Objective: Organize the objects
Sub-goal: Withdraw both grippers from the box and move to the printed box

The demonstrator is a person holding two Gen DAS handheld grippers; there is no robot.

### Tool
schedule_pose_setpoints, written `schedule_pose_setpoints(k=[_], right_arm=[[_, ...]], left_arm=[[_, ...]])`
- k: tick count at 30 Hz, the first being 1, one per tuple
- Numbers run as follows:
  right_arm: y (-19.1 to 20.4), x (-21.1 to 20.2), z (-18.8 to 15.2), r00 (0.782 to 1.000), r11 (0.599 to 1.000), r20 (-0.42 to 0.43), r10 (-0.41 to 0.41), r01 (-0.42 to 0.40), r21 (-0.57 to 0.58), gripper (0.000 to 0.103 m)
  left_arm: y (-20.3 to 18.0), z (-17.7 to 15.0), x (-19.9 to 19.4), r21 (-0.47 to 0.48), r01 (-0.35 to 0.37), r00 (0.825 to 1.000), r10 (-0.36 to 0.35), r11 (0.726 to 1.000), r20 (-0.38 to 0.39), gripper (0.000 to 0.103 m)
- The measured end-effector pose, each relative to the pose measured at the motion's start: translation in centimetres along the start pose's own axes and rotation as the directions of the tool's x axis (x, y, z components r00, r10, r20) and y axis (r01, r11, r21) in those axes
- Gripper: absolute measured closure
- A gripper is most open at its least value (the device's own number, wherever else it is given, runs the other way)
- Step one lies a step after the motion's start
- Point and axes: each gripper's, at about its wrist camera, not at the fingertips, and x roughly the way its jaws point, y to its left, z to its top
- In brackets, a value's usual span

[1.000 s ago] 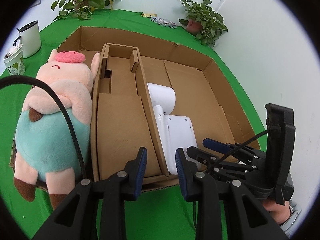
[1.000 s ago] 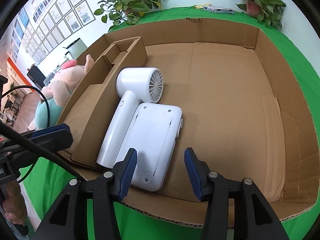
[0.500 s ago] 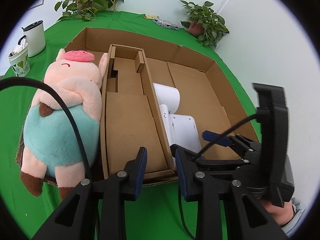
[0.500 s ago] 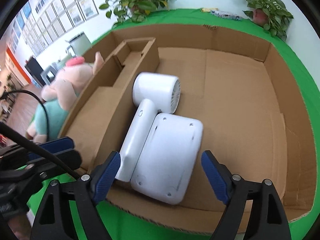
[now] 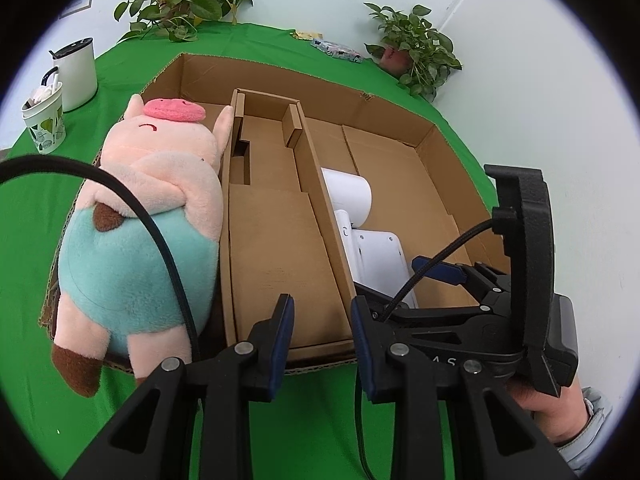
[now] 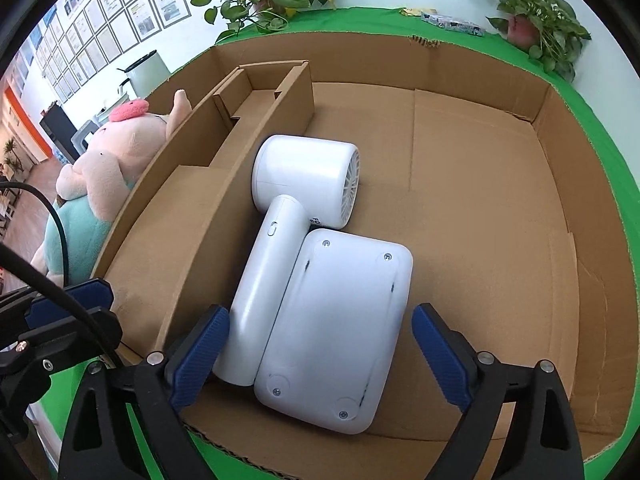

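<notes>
From the left wrist view: left gripper at 6 o'clock, jaws narrowly apart, nothing between them, hovering over the near rim of the cardboard box on a green cloth. Plush pig at 9 o'clock, lying along the box's left side, against the cardboard divider insert. White hair dryer at centre-right, right of the divider, partly hidden. Right gripper at 4 o'clock, held by a hand. White mug and patterned cup at 10 o'clock. Potted plants at 11 and 1 o'clock.

From the right wrist view: right gripper at 6 o'clock, jaws wide and opening; white flat case and dryer handle lie between the fingers, pads not pressing. Hair dryer at centre, beside the divider. Pig at 9 o'clock. Left gripper at 8 o'clock.
</notes>
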Motion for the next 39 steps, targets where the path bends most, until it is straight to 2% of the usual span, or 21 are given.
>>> schedule_pose_setpoints(k=[16, 20, 21, 22, 24, 25, 26, 28, 29, 30, 32, 35, 39], right_arm=[[-0.2, 0.0, 0.2, 1.0, 1.0, 0.001, -0.004, 0.004, 0.008, 0.011], [-1.0, -1.9, -0.4, 0.996, 0.998, 0.075, 0.042, -0.045, 0.042, 0.01], [-1.2, -2.8, -0.7, 0.993, 0.997, 0.108, 0.045, -0.051, 0.05, 0.006], [-1.5, -3.7, -1.1, 0.989, 0.997, 0.143, 0.038, -0.047, 0.058, 0.001], [-1.9, -5.7, -2.3, 0.976, 0.998, 0.218, -0.006, -0.008, 0.066, 0.001], [-2.0, -6.5, -3.0, 0.969, 0.998, 0.245, -0.028, 0.012, 0.066, 0.001], [-2.2, -7.2, -3.7, 0.962, 0.997, 0.269, -0.044, 0.026, 0.07, 0.001], [-2.3, -8.4, -5.1, 0.951, 0.996, 0.303, -0.066, 0.046, 0.074, 0.0], [-2.3, -9.1, -5.7, 0.943, 0.995, 0.323, -0.084, 0.064, 0.072, 0.0], [-2.2, -9.7, -6.5, 0.934, 0.995, 0.344, -0.098, 0.079, 0.068, 0.001], [-1.8, -10.9, -8.0, 0.917, 0.994, 0.383, -0.113, 0.101, 0.051, 0.001], [-1.4, -12.8, -10.4, 0.894, 0.992, 0.43, -0.128, 0.123, 0.039, 0.001], [-2.3, -15.1, -13.7, 0.879, 0.99, 0.455, -0.143, 0.125, 0.069, 0.0]], left_arm=[[-0.2, -0.2, -0.3, 0.008, -0.014, 1.0, 0.014, 1.0, 0.005, 0.075], [-0.4, -0.3, -0.3, 0.016, -0.036, 0.999, 0.036, 0.999, 0.012, 0.075], [-0.5, -0.3, -0.4, 0.019, -0.043, 0.999, 0.042, 0.999, 0.019, 0.075], [-0.6, -0.4, -0.5, 0.024, -0.049, 0.998, 0.048, 0.999, 0.028, 0.075], [-1.3, -0.7, -0.9, 0.054, -0.085, 0.994, 0.081, 0.995, 0.068, 0.074], [-2.0, -0.9, -1.3, 0.088, -0.118, 0.989, 0.109, 0.989, 0.102, 0.074], [-2.9, -1.3, -1.7, 0.126, -0.154, 0.981, 0.136, 0.98, 0.139, 0.068], [-4.8, -2.3, -2.6, 0.191, -0.246, 0.952, 0.199, 0.95, 0.233, 0.045], [-5.6, -2.8, -3.1, 0.201, -0.288, 0.933, 0.227, 0.936, 0.28, 0.026], [-6.3, -3.3, -3.6, 0.199, -0.324, 0.911, 0.248, 0.925, 0.33, 0.023], [-7.0, -3.9, -4.5, 0.189, -0.353, 0.887, 0.263, 0.916, 0.38, 0.023], [-7.1, -4.4, -5.7, 0.143, -0.366, 0.864, 0.279, 0.919, 0.42, 0.023], [-7.0, -5.8, -7.4, 0.11, -0.399, 0.831, 0.308, 0.91, 0.464, 0.023]])
